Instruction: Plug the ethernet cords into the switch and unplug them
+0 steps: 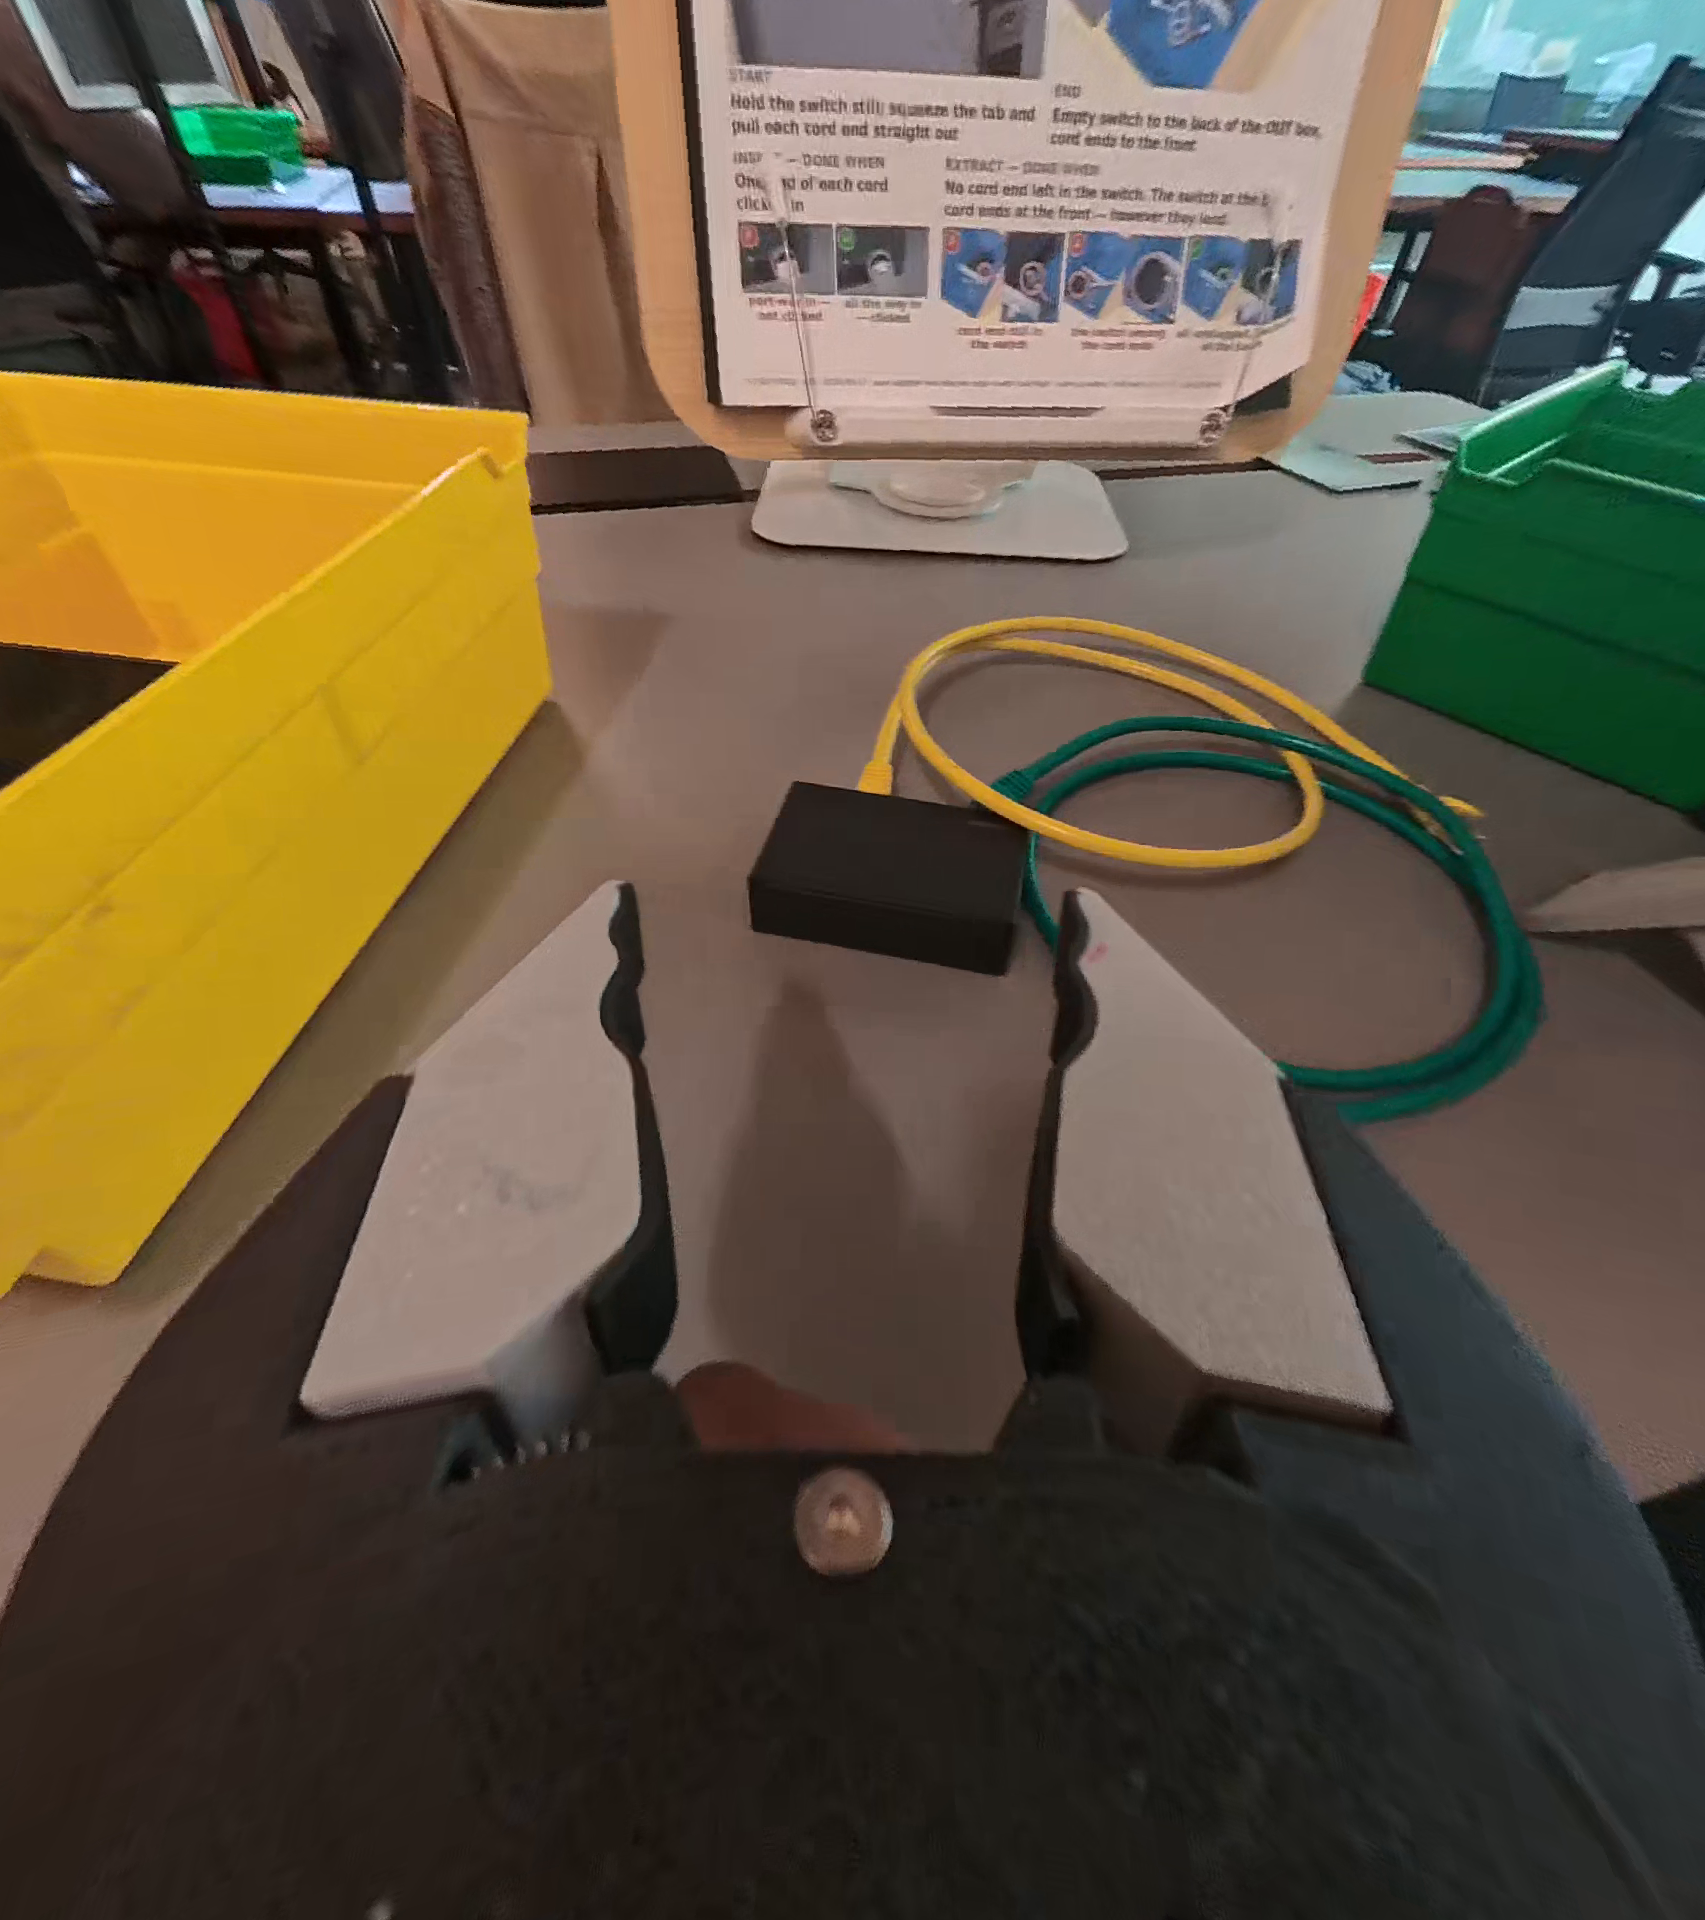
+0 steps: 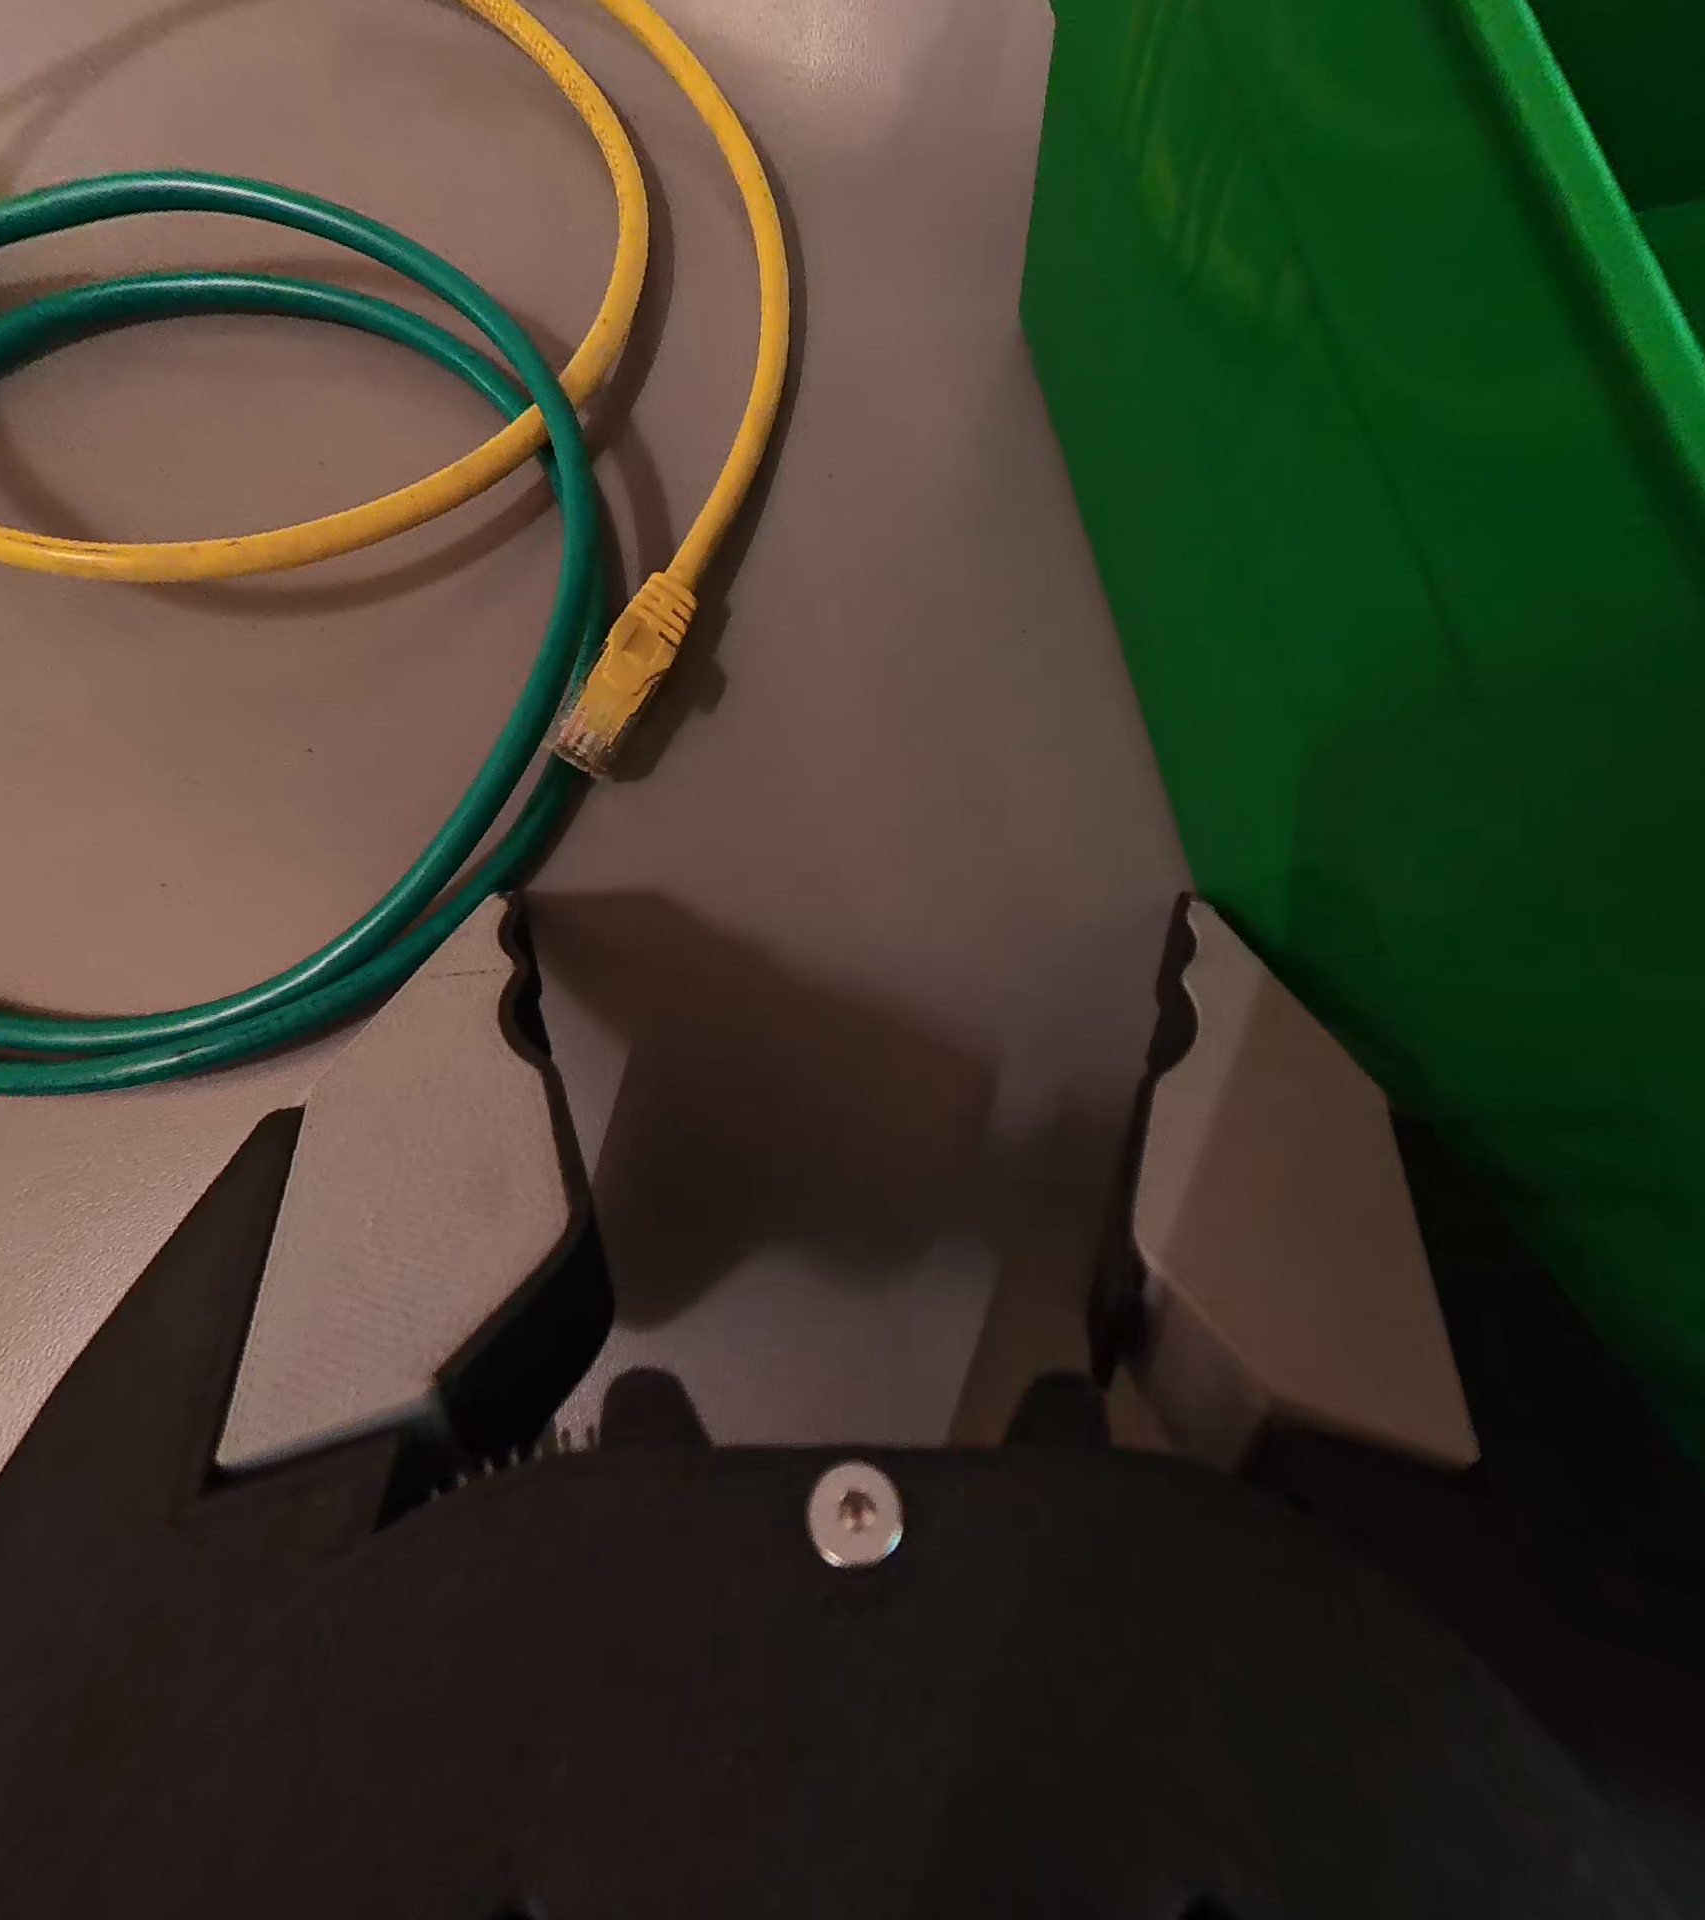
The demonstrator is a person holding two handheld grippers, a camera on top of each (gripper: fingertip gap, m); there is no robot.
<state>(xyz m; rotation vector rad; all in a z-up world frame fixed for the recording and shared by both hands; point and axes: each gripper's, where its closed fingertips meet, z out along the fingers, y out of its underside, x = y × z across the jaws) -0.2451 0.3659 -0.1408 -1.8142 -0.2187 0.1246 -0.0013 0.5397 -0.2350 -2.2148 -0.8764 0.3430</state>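
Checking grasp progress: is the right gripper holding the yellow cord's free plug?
No. The right gripper is open and empty; the yellow plug lies on the table ahead of it.

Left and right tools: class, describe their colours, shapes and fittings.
Both match. The left tool and right tool have a rough black body, a silver screw at its centre, and two pale grey wedge-shaped fingers lined with black wavy-edged pads. No cables or sleeves are visible.
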